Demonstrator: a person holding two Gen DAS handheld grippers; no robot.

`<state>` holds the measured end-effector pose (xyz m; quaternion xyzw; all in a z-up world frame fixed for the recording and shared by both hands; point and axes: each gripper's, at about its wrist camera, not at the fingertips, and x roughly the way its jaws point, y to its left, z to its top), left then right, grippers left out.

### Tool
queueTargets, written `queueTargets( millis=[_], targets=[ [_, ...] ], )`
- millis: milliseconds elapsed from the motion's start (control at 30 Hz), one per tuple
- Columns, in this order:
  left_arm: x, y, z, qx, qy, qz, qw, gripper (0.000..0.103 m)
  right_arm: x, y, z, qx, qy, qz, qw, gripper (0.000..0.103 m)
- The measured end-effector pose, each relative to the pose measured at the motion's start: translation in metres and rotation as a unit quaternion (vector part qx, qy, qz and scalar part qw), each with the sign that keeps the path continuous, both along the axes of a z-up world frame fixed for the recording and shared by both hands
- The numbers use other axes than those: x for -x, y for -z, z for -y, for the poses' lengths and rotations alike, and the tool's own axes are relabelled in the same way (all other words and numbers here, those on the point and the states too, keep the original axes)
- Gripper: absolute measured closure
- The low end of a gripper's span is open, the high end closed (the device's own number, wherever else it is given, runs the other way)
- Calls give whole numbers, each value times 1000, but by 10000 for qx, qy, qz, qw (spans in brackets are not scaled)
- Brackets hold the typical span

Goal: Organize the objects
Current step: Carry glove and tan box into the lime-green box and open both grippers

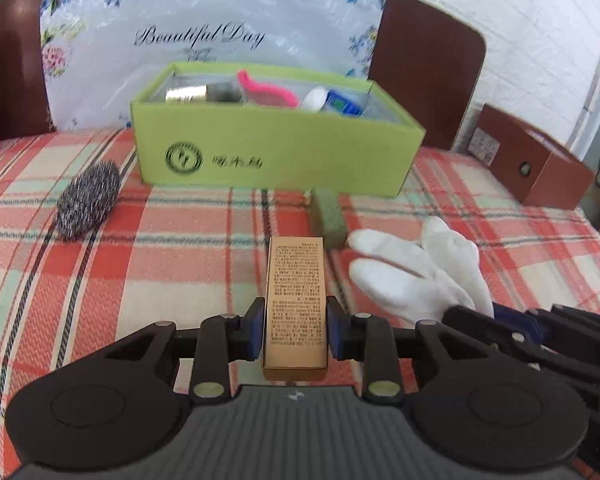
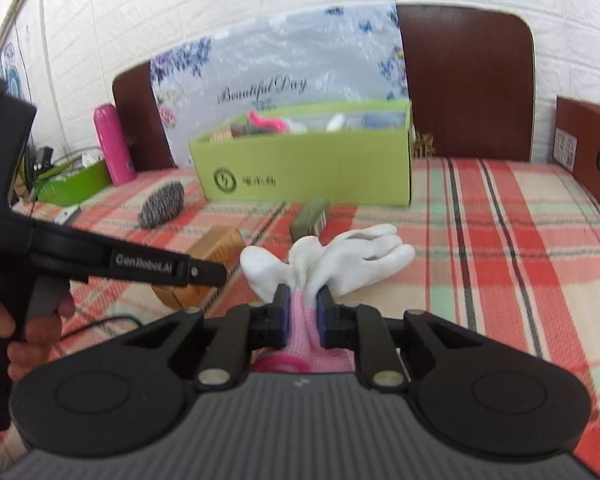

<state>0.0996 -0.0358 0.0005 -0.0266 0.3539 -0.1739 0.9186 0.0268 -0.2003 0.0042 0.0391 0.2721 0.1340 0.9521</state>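
Note:
My left gripper (image 1: 296, 309) is shut on a tan carton with printed text (image 1: 296, 276), which lies lengthwise on the plaid cloth. In the right wrist view the same carton (image 2: 216, 244) shows behind the left gripper's finger (image 2: 208, 272). My right gripper (image 2: 303, 296) is shut on the pink cuff of a white glove (image 2: 360, 256); the glove's fingers spread forward over the cloth. That glove (image 1: 420, 268) lies just right of the carton. An open green box (image 1: 276, 152) stands behind, holding a pink item, a metal-capped bottle and a blue-and-white tube.
A steel scourer (image 1: 88, 204) lies at the left and a green sponge block (image 1: 330, 216) sits in front of the green box. A pink bottle (image 2: 114, 144), a green tray (image 2: 72, 184) and a brown box (image 2: 588, 152) stand at the edges. A hand (image 2: 32, 332) holds the left gripper's handle.

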Motion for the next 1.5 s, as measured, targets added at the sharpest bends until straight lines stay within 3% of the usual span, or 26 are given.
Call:
queueTargets(
  millis=[167, 367, 567, 867, 1167, 1233, 1300, 1367, 1433, 1500],
  targets=[
    [-5, -35, 0, 274, 60, 432, 9987, 71, -13, -30, 6, 18, 3, 515, 9987, 89],
    [-31, -81, -3, 900, -85, 842, 9923, 71, -48, -66, 8, 332, -18, 1169, 9926, 89],
    [-75, -109, 5, 1067, -322, 1098, 9877, 71, -100, -81, -3, 478, -212, 1486, 9875, 89],
    [-152, -88, 13, 859, -608, 835, 9909, 71, -194, -67, -12, 533, -588, 1186, 9898, 89],
    [-198, -34, 9, 554, -659, 395, 9955, 69, -254, -17, -22, 703, -768, 264, 9942, 87],
    [-197, -31, 10, 480, -607, 516, 9957, 52, -252, -13, -22, 794, -730, 402, 9934, 75],
    [-192, -33, 10, 425, -636, 644, 9950, 42, -250, -13, -23, 821, -704, 418, 9933, 66],
    [-186, -39, 9, 473, -655, 760, 9938, 39, -246, -16, -22, 780, -733, 425, 9933, 58],
    [-176, -49, 5, 575, -664, 867, 9924, 30, -236, -21, -23, 872, -687, 584, 9921, 38],
    [-160, -60, 1, 609, -731, 1029, 9901, 27, -221, -29, -24, 1088, -617, 830, 9887, 26]
  ],
)
